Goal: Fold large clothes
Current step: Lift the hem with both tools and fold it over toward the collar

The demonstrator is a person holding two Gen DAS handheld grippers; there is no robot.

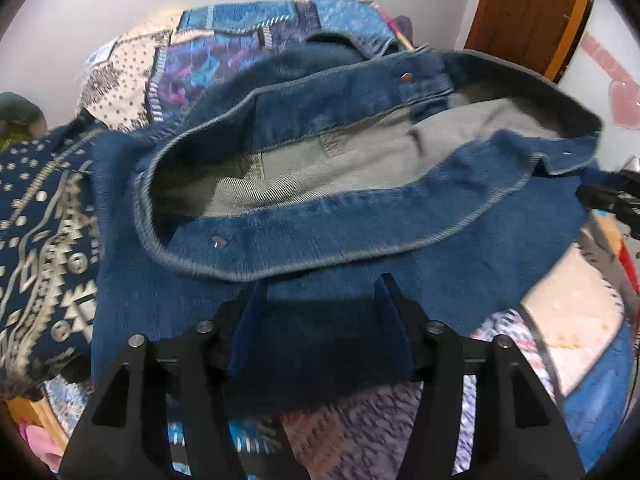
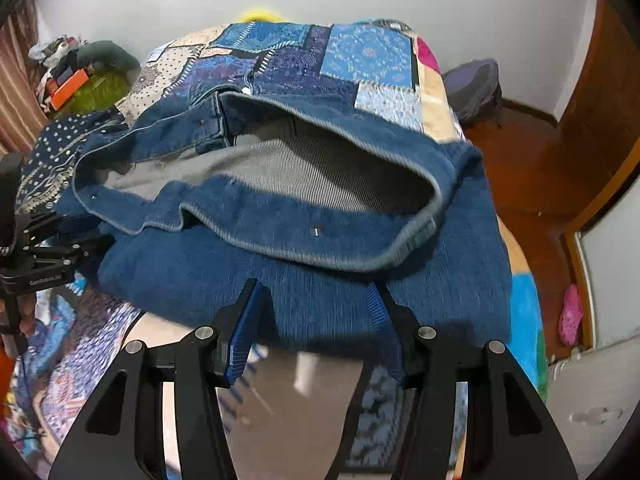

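Note:
A pair of blue jeans (image 1: 360,216) lies folded on the patchwork bedspread (image 1: 224,68), waistband open toward me and showing the grey lining. My left gripper (image 1: 320,284) is open, its fingers over the near folded edge of the denim, which lies between them. In the right wrist view the jeans (image 2: 304,240) fill the middle. My right gripper (image 2: 316,288) is open just at the near edge of the denim, not holding it. The right gripper also shows at the right edge of the left wrist view (image 1: 616,200). The left gripper shows at the left of the right wrist view (image 2: 36,256).
A dark patterned cloth (image 1: 44,240) lies left of the jeans on the bed. A wooden door (image 1: 528,12) and wooden floor (image 2: 532,168) are to the right. A pink slipper (image 2: 570,316) lies on the floor. A cluttered pile (image 2: 76,72) sits at far left.

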